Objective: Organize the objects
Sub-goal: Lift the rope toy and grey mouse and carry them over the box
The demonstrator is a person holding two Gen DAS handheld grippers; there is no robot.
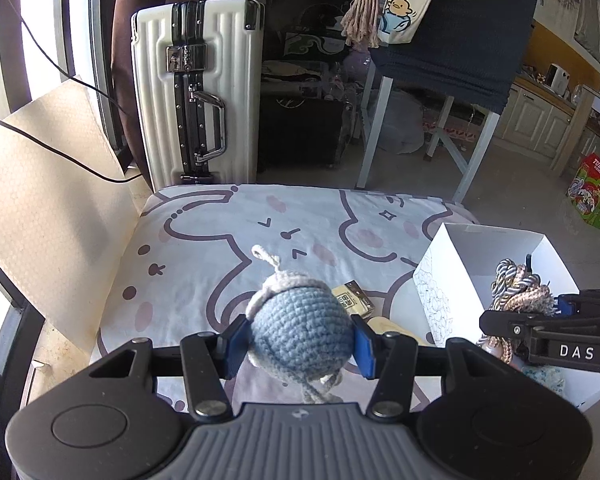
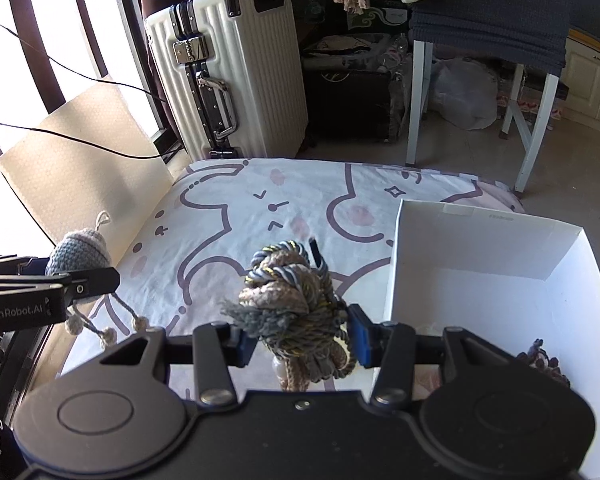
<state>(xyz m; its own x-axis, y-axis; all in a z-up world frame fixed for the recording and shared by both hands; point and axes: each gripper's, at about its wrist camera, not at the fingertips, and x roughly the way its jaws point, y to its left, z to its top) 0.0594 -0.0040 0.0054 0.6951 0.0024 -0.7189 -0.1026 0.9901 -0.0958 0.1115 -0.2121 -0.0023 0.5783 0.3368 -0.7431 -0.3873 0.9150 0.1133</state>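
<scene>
- i judged this the carry step: my left gripper (image 1: 300,340) clenched a round blue crocheted toy (image 1: 300,320) at lower centre, above the printed cushion (image 1: 204,240).
- my right gripper (image 2: 300,340) grasped a knotted cord tassel (image 2: 296,304), fibrous and bulky.
- next, both needed moving over the white paper box (image 2: 480,248) at right, then letting go.

My crocheted ball (image 1: 300,320) hid most of the yellow packet (image 1: 354,300); the white box (image 2: 480,248) ran off the frame, its dark contents (image 2: 544,364) unreadable.
</scene>
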